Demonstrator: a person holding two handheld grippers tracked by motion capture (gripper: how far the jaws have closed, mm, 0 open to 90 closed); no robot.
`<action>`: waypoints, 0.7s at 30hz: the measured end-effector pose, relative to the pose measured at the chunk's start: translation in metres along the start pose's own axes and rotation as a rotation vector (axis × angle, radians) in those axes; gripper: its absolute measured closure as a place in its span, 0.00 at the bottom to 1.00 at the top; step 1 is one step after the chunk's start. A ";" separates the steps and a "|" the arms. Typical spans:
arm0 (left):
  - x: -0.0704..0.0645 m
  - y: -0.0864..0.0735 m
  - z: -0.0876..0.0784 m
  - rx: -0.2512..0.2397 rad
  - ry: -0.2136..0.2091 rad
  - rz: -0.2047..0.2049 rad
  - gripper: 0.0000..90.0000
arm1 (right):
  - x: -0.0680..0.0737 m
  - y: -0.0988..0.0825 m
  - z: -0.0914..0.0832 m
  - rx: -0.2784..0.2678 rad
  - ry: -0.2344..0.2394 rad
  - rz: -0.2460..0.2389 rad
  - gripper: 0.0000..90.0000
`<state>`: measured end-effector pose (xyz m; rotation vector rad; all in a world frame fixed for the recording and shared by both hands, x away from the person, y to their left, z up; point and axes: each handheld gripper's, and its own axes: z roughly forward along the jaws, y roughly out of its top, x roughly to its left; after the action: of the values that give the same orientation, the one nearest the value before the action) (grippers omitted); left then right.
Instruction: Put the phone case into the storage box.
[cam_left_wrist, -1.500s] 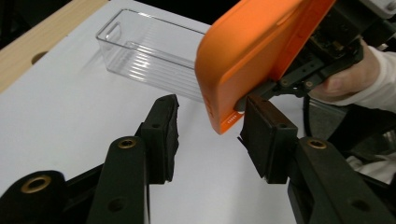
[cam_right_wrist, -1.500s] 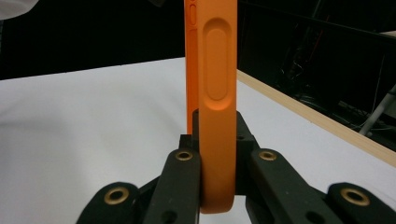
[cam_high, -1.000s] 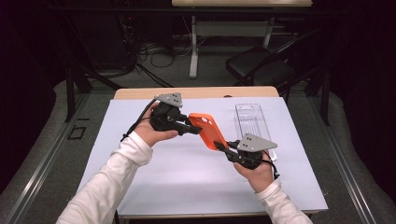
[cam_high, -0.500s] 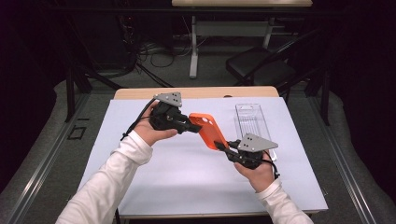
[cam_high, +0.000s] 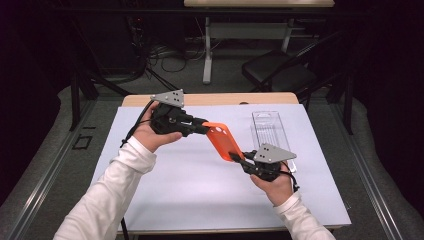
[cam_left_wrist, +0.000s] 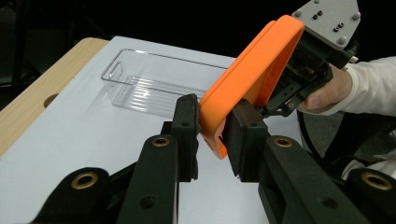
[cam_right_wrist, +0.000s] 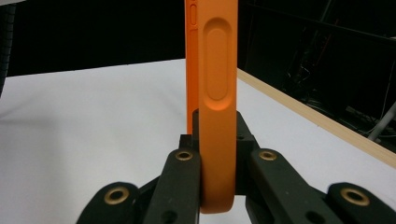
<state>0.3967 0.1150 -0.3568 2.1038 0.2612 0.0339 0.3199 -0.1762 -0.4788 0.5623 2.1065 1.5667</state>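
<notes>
Two tools share one orange phone case (cam_high: 225, 142) above a white-covered bench (cam_high: 165, 195), the case hanging in the air between them and clear of the surface. The left tool (cam_high: 204, 126) has just been closing its jaws; seen from the left gripper view, its pads (cam_left_wrist: 186, 122) now press on either side of the case's near end (cam_left_wrist: 243, 88). The right tool (cam_high: 241, 161) pinches the opposite end, and the right gripper view shows the case's side rail (cam_right_wrist: 217, 116) standing upright between its jaws, button cover facing the camera.

A clear plastic tray (cam_high: 272, 134) lies on the bench just beyond the right hand (cam_high: 275, 186), with nothing visible inside it.

The step in hand looks like a handover or a two-handed steadying of the case. To do it well, one tool should likely keep its pinch until the other is plainly seated on the rim rather than on the soft wall, which may buckle. Both grips sit near the ends, so any twist of a wrist could flex the case; keeping the tools in line would limit that. If the tray is the goal, the case would need lowering flat, long side along the tray.
</notes>
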 end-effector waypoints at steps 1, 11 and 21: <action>0.000 0.000 0.000 0.001 0.000 0.000 0.83 | 0.000 0.000 0.000 0.000 0.001 0.001 0.95; 0.000 0.000 0.005 0.016 0.001 0.013 0.84 | 0.000 -0.001 0.000 -0.001 0.005 0.003 0.95; -0.003 0.001 0.007 0.048 0.043 0.064 0.88 | -0.001 -0.004 0.001 0.006 0.012 0.009 0.95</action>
<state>0.3950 0.1081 -0.3596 2.1606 0.2228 0.1124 0.3215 -0.1773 -0.4828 0.5659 2.1210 1.5728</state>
